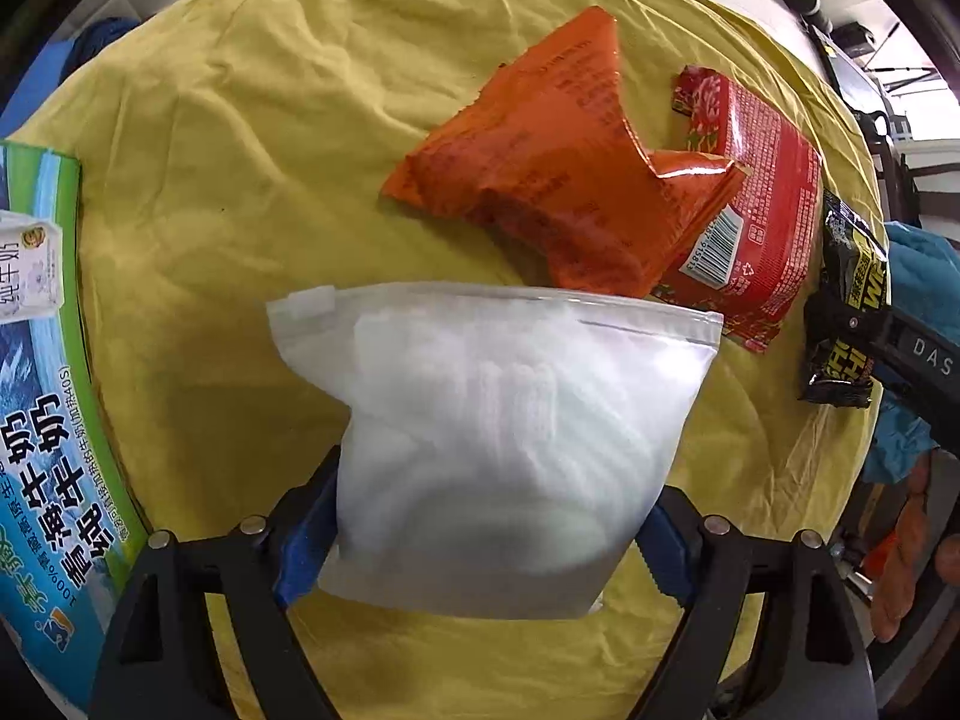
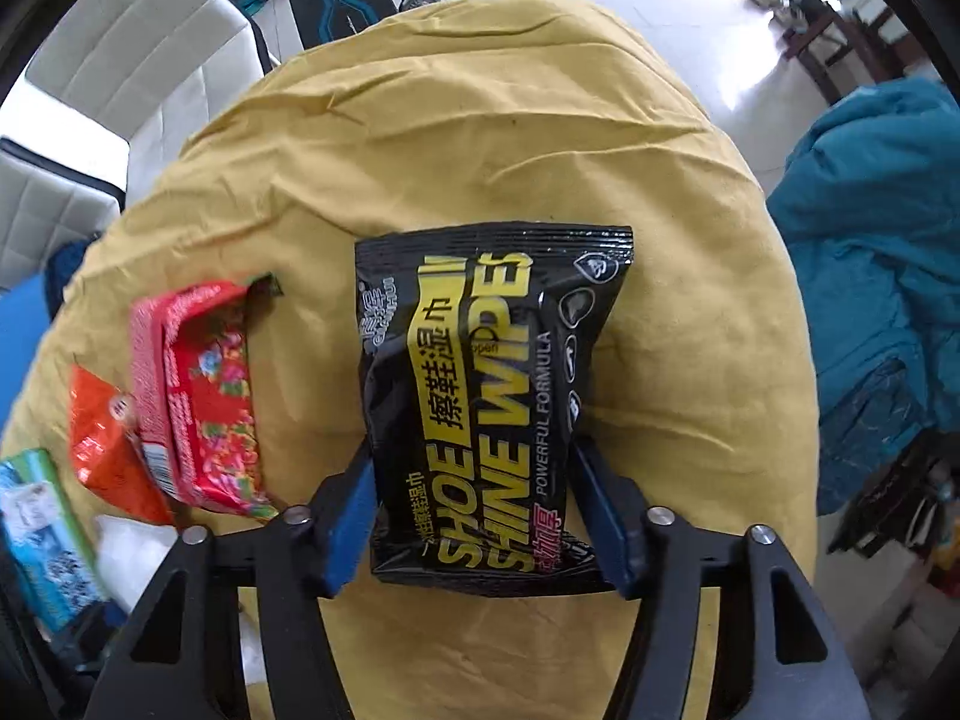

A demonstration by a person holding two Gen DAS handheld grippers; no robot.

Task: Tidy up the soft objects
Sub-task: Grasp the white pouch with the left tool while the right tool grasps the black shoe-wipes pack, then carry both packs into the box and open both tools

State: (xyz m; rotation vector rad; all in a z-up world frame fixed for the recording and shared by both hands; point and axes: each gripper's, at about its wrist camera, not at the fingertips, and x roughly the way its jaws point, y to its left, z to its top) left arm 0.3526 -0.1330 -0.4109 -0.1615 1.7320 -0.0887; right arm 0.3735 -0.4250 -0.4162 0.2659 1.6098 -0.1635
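Observation:
My left gripper [image 1: 489, 504] is shut on a frosted white zip pouch [image 1: 498, 420] with white cloth inside, held over the yellow cloth [image 1: 270, 138]. My right gripper [image 2: 474, 510] is shut on a black shoe shine wipes pack [image 2: 486, 396]; that pack and gripper also show in the left wrist view [image 1: 846, 306] at the right edge. An orange packet [image 1: 540, 180] lies on the cloth, overlapping a red packet [image 1: 756, 204]. In the right wrist view the red packet [image 2: 198, 396] and orange packet [image 2: 102, 450] lie at the left.
A blue and green milk carton box [image 1: 42, 372] stands at the table's left edge; it also shows in the right wrist view [image 2: 42, 534]. A white chair [image 2: 120, 72] stands beyond the table. Teal fabric [image 2: 876, 276] lies off the right side.

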